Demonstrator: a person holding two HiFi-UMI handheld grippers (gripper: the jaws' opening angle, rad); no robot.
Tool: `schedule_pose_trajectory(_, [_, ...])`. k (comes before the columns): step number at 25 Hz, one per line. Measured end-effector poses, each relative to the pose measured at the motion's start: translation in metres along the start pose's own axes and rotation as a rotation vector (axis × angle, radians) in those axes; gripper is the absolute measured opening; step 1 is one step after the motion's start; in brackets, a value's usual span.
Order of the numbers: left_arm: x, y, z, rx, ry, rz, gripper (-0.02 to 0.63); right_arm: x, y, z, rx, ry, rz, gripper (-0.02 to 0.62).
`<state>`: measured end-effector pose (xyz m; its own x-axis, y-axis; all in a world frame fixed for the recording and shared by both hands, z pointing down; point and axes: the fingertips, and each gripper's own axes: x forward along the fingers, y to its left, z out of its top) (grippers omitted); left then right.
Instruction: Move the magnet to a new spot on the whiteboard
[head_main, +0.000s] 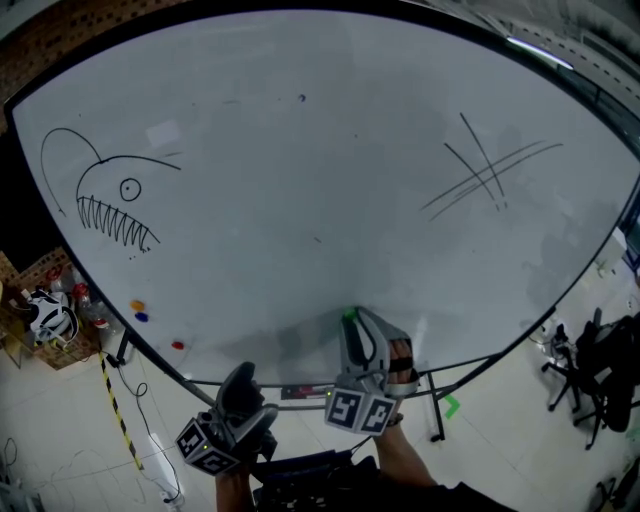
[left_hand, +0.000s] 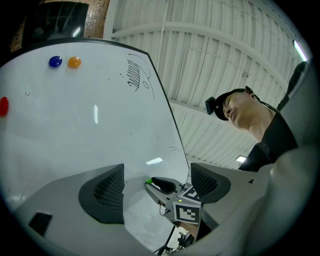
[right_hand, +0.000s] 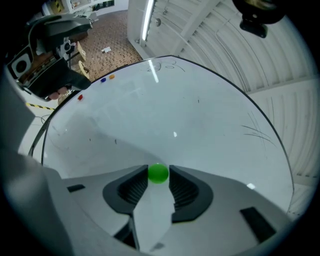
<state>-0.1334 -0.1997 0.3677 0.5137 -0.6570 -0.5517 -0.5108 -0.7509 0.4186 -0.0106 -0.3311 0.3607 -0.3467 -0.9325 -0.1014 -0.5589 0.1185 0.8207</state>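
- The magnet (right_hand: 158, 173) is sitting on the whiteboard (head_main: 300, 180), low on it and near the middle of the bottom edge. It is right between the jaw tips of the right gripper (right_hand: 158, 177).
- It is a small, round, bright green piece with a smooth, slightly shiny surface. It is looking the same from every side, so it is showing no long axis and pointing nowhere.
- The right gripper is closing on the magnet: both ribbed dark pads are meeting its sides, and I am seeing no gap.
- The jaws are reaching up the board from its lower edge, with the marker cube (head_main: 358, 410) hanging behind them.
- The left gripper (left_hand: 157, 172) is staying just left of the right one, below the board's edge. Its jaws are standing wide apart and holding nothing.
- The whiteboard is smooth and glossy, and it is carrying a toothy fish drawing (head_main: 110, 200) at the left and crossed lines (head_main: 485, 175) at the right.
- An orange magnet (head_main: 137, 305), a blue magnet (head_main: 141, 317) and a red magnet (head_main: 178, 345) are sticking near the lower left edge, well apart from the green one.
- A brown box (head_main: 40, 325) on the floor at the left is holding mixed things that I cannot identify.
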Motion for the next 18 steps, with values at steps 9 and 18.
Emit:
schedule_pose_trajectory(9, [-0.001,-0.001,-0.002,-0.013,0.021,-0.019,0.414,-0.014,-0.008,0.006,0.21,-0.082,0.056,0.161])
schedule_pose_trajectory(18, [-0.008,0.003,0.003,-0.059,0.031,-0.054,0.414,-0.049,-0.023,0.009,0.845,-0.278,0.309,0.156])
